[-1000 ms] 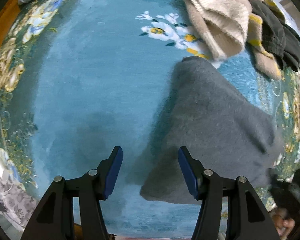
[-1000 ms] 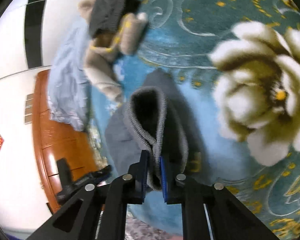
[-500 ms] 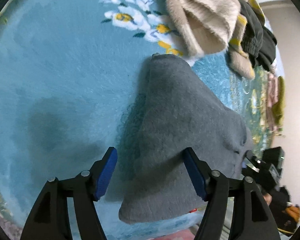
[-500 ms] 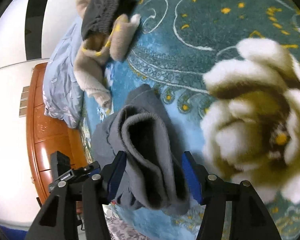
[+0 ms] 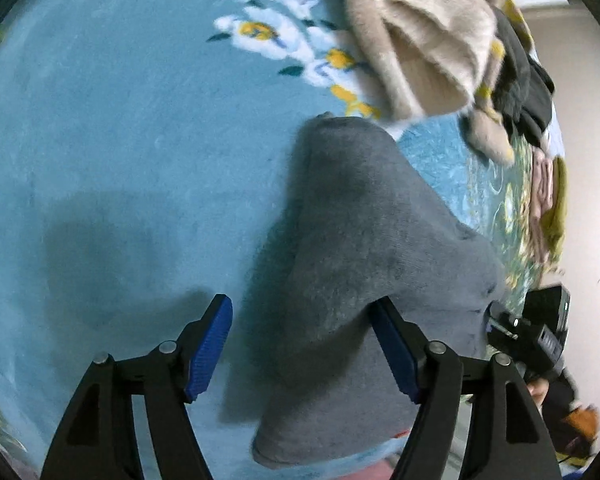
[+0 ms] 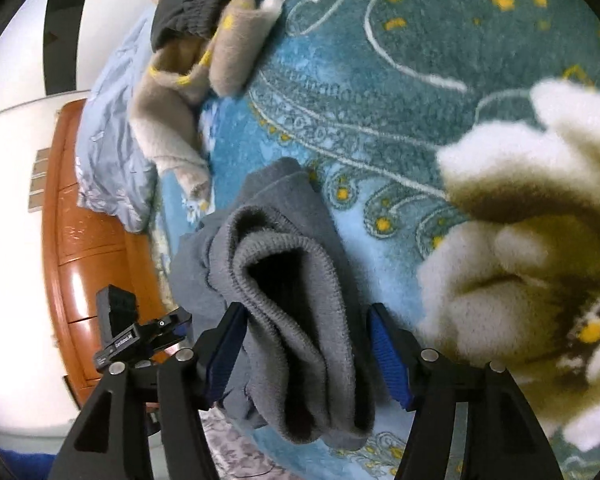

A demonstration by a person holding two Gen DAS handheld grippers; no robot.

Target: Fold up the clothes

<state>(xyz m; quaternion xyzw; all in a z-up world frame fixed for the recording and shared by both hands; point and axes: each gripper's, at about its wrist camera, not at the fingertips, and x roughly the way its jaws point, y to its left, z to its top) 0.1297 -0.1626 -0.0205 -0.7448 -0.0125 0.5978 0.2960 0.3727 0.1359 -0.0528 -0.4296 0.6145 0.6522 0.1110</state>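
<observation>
A grey knit garment [image 5: 364,248] lies on the blue floral blanket [image 5: 132,128], its near edge hanging over the bed's side. My left gripper [image 5: 304,344] is open, its right finger over the garment's near part, its left finger over bare blanket. In the right wrist view the garment's ribbed cuff [image 6: 296,280] gapes between the open jaws of my right gripper [image 6: 304,344], not clamped. The right gripper also shows in the left wrist view [image 5: 528,332] at the garment's far corner, and the left gripper shows in the right wrist view [image 6: 140,332].
A pile of beige [image 5: 420,28] and dark clothes [image 5: 520,88] lies at the far end of the blanket; it also shows in the right wrist view [image 6: 204,32]. More folded items [image 5: 548,208] lie at the right edge. A wooden headboard [image 6: 84,232] and light-blue bedding [image 6: 112,148] stand beyond.
My right gripper has opened and let go of the grey cuff, which now sags loose between the fingers. My left gripper has moved right, over the garment's near part.
</observation>
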